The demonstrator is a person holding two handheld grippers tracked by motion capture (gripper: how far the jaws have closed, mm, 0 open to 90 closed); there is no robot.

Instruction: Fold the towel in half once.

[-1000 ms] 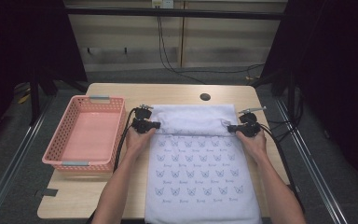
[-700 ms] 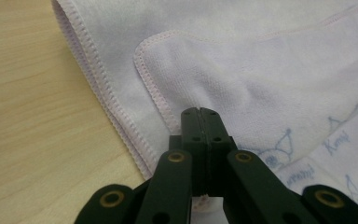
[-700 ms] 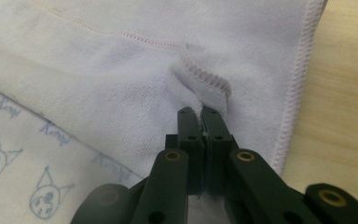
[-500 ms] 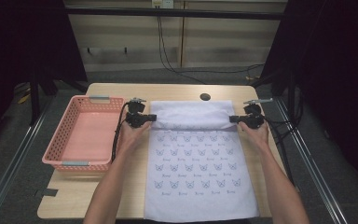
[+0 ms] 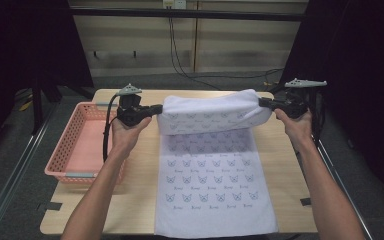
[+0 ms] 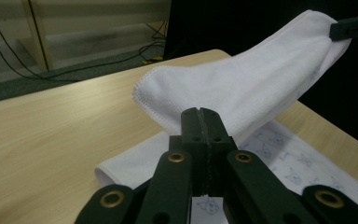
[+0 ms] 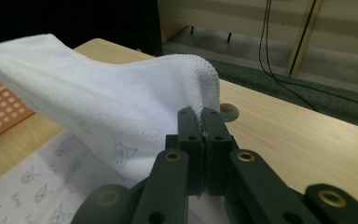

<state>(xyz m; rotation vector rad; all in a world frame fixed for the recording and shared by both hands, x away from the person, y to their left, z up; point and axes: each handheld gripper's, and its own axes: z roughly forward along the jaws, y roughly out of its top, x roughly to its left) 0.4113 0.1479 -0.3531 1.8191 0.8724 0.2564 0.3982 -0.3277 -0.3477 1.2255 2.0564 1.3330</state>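
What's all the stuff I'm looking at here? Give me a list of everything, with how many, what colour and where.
towel: one, white with small grey cat-face prints, lying down the middle of the table, its far end lifted off the surface and stretched between the two grippers.
basket: one, pink perforated plastic, on the left part of the table.
table: one, light wood, under everything.
round hole: one, dark, in the tabletop near its far edge.
cables: a few, black, on the floor beyond the table.
left gripper: one, black, jaws shut on the towel's far left corner.
right gripper: one, black, jaws shut on the far right corner.
forearms: two, bare, coming in from the bottom edge.
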